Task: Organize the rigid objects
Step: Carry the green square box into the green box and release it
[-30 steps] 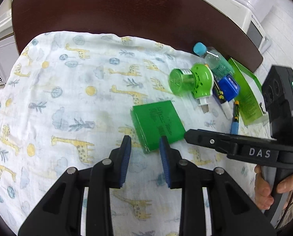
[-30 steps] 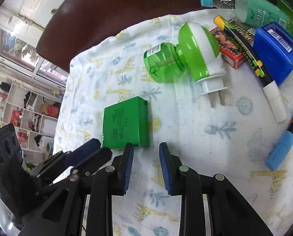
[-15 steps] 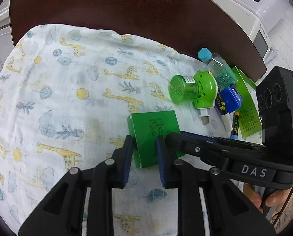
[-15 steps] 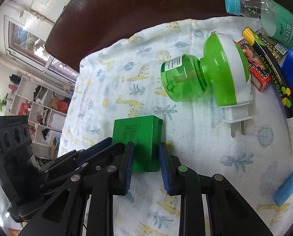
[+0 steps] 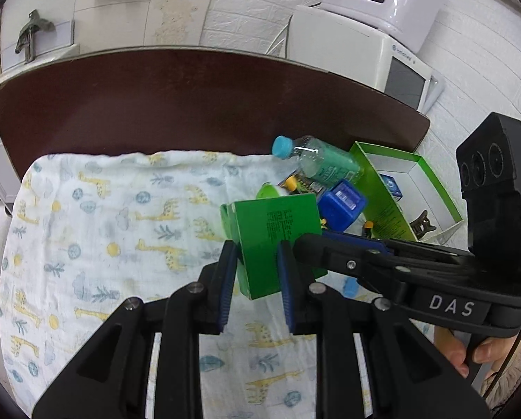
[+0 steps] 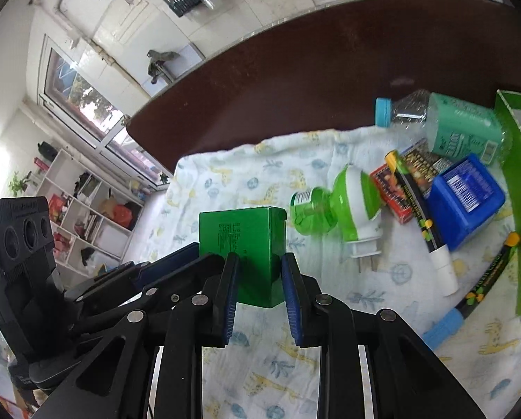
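Right now I am holding the green box [image 5: 278, 241] with both tools at once: my left gripper [image 5: 257, 279] is pinching it across its lower part, pads narrowed to the width of the box, and my right gripper [image 6: 260, 279] is closing on it the same way from the other side. The box is standing up on edge between them, tilted a little in the left view, and it looks lifted clear of the giraffe cloth [image 5: 103, 227], though I cannot be sure its bottom corner is off the fabric.

The first risk I am seeing is the two grips fighting each other. If my hands are drifting apart or twisting differently, the thin card walls are likely to buckle or the box is likely to pivot out of one pair of pads. Both grips are sitting low on the box, so its top is free to tip.

Further out, the clutter is lying close on my right: the green plug-in vaporizer [image 6: 340, 209], the blue tub [image 6: 466, 199], the red packet [image 6: 393, 192], the marker [image 6: 421, 216] and the bottle [image 6: 459, 129]. The open green tray [image 5: 410, 188], which I judge to be where things are going, is sitting beyond them. Carrying the box that way low, I am risking clipping the vaporizer or tub and dragging the cloth along.
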Available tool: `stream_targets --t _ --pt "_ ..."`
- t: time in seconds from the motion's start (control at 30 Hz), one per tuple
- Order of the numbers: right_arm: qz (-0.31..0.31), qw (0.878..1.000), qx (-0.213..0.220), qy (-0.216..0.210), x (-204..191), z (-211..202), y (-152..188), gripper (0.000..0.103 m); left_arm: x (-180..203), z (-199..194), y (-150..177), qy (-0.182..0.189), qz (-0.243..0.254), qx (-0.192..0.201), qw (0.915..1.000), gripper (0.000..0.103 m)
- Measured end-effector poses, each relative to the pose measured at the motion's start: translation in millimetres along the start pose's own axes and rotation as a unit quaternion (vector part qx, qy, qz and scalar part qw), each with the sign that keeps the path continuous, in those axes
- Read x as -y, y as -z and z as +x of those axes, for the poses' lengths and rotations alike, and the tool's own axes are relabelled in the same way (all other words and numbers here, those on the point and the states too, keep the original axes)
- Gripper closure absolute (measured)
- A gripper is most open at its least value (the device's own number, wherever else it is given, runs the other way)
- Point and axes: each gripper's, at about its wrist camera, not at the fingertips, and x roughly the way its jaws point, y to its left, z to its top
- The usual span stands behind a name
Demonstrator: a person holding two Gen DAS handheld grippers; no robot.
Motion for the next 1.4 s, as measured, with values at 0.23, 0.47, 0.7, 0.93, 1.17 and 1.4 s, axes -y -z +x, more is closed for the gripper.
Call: stream_targets --t 0.23,0.47,0.7,0.93,1.17,1.4 --pt "0.008 0.998 0.058 0.010 41 -60 -6 0.075 69 15 -26 0.021 0.047 0.005 0.9987 0.083" --pt "0.049 0.992 0.116 0.033 111 -120 -6 0.075 155 49 -53 0.052 0.108 -0.007 0.9927 0.083" --pt "0.096 0.982 0.150 0.065 186 -161 -4 0.075 229 96 -67 0.082 0.159 -0.032 0.9832 0.084" --pt "0.134 0.974 0.165 0.081 243 -179 4 0.075 267 134 -70 0.090 0.192 -0.057 0.9757 0.085" --pt "0.157 0.970 0.163 0.083 275 -179 6 0.075 282 159 -71 0.082 0.208 -0.070 0.9723 0.087" --pt "0.172 0.968 0.159 0.087 291 -170 3 0.075 283 181 -74 0.089 0.201 -0.084 0.9720 0.087"
